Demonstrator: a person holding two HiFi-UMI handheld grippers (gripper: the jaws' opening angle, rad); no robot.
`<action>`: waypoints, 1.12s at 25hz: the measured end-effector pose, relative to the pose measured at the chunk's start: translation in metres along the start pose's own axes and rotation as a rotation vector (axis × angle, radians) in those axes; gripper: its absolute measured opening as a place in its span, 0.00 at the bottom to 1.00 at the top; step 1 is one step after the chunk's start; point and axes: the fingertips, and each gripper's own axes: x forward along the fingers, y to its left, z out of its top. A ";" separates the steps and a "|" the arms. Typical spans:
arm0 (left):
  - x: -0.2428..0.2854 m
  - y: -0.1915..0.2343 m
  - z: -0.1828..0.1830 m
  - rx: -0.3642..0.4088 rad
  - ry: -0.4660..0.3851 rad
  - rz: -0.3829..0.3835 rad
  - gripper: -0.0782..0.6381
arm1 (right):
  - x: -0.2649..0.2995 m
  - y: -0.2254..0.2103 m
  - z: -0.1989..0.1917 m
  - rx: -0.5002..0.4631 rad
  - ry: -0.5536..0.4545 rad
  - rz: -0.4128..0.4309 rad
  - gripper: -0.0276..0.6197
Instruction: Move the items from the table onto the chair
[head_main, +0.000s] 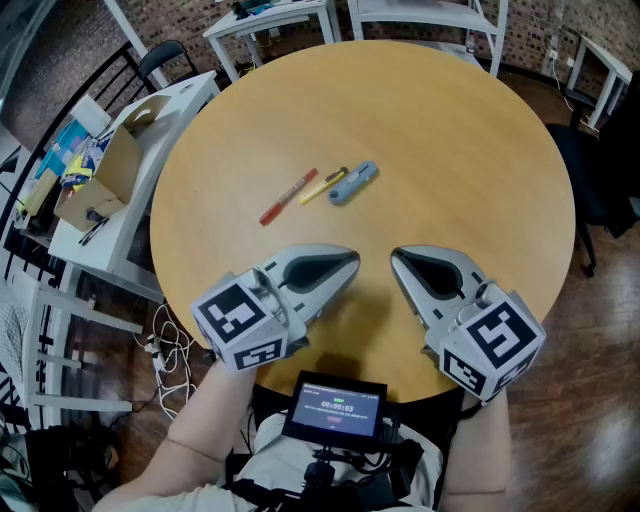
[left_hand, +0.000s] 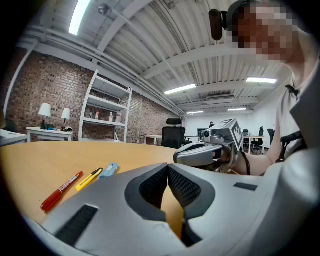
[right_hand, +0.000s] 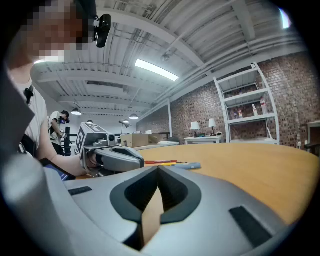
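**Worktop** (head_main: 470, 140): round, wood-coloured. It carries three items only, and the rest is bare.

**Items:** marker (head_main: 288, 197), yellow cutter (head_main: 322, 187) and blue cutter (head_main: 352, 183). They lie almost end to end near the middle, well apart from every rim. Their long axes share one slanting line, from near-left to far-right in the head view. None has been moved to a chair yet.

**Left hand-held gripper** (head_main: 348, 263): jaws closed tip to tip with nothing between them. It hangs low over the near part of the worktop, roughly level.

**Right hand-held gripper** (head_main: 396, 256): jaws likewise closed and empty. It sits just beside the left one, their tips angled toward each other.

**Key relation:** all three items lie beyond the tips, away from the person.
- The blue cutter is almost straight ahead of the left tip and slightly left of the right tip.
- The marker is farthest to the left, so it suits the left hand.
- The left gripper appears nearer to the row overall.
- A grasp probably calls for jaws opened and set across the slant.

**Room:** the approach is open on all sides.

**Chair** (head_main: 600, 170): a dark one stands past the right rim. Whether it is the intended one is uncertain.
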 end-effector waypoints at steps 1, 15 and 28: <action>0.001 -0.008 0.002 -0.012 -0.001 -0.032 0.11 | -0.005 0.001 -0.002 0.010 0.009 -0.022 0.05; -0.057 0.142 -0.018 0.091 0.399 0.140 0.19 | -0.003 0.005 -0.015 0.029 0.031 -0.065 0.05; -0.023 0.185 -0.090 -0.088 0.731 0.125 0.32 | -0.009 0.005 -0.015 0.027 0.030 -0.051 0.05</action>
